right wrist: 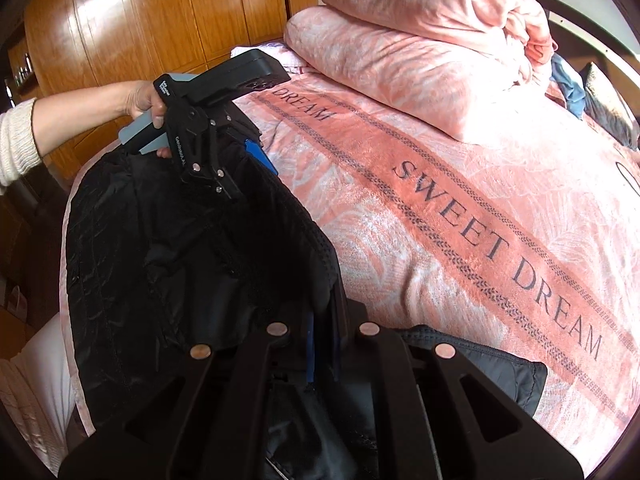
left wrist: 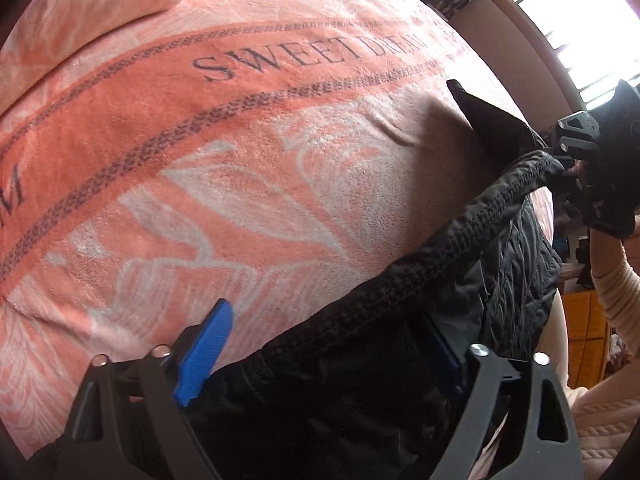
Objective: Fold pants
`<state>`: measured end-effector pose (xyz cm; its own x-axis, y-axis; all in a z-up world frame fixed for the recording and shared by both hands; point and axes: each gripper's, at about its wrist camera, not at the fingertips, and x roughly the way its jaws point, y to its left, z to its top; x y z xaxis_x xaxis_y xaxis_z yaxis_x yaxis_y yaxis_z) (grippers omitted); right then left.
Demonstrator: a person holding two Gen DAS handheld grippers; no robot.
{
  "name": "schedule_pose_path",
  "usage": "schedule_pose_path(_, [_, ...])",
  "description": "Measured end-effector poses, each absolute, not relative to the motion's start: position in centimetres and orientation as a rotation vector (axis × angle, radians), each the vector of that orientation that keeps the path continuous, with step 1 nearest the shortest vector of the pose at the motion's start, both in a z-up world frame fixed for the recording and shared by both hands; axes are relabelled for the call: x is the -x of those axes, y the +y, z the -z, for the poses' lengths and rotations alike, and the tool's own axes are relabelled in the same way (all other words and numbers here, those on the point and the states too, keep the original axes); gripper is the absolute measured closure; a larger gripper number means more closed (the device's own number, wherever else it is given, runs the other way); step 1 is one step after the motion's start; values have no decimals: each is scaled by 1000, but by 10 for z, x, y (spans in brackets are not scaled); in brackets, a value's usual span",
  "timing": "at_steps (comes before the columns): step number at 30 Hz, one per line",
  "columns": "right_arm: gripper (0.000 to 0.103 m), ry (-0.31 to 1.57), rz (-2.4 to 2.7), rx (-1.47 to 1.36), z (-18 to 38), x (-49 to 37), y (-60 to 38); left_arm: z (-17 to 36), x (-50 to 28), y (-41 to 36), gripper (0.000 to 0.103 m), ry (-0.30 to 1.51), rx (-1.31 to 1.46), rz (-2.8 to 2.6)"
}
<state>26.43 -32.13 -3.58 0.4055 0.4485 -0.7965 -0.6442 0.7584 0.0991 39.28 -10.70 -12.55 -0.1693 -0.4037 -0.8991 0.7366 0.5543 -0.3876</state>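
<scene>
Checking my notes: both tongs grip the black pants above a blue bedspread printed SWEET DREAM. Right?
Not quite: the bedspread is pink-orange, not blue, as the right wrist view shows. The rest stands: the left tongs and right tongs both grip the black pants, and the print reads SWEET DREAM.

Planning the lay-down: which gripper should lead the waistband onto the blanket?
Probably right gripper: jaws pinch the pants firmly, blanket ahead. Left gripper stands wide, grip unclear.

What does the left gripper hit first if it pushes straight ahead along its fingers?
Probably the black pants already between the left gripper fingers; beyond their waistband, the pink blanket. Depth is unclear.
</scene>
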Motion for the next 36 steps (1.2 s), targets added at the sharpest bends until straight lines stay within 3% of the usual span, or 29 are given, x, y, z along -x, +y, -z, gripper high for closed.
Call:
schedule_pose_path(2, [98, 925, -676, 225, 38, -265, -320, 122, -387, -99, 63, 1401, -324, 1033])
schedule_pose_path(4, [98, 914, -651, 223, 36, -259, -319, 112, -375, -89, 78, 1362, -343, 1045])
schedule_pose_path(7, [98, 887, -619, 189, 26, -245, -320, 87, -353, -77, 84, 1261, -334, 1046])
schedule_pose_path(14, [97, 765, -592, 216, -16, -164, -311, 23, -247, -57, 86, 951, -390, 905])
schedule_pose_path(20, [97, 752, -583, 233, -17, -76, -299, 10, -147, -43, 86, 832, -387, 752])
schedule_pose_path(26, [96, 858, -574, 153, 20, -20, -295, 42, -68, -36, 86, 816, -374, 671])
schedule_pose_path(34, [93, 1027, -527, 124, 83, 12, -277, 102, -25, -21, 83, 936, -224, 600])
schedule_pose_path(36, [89, 1054, -517, 138, 92, 18, -274, 117, -20, -17, 80, 974, -185, 597])
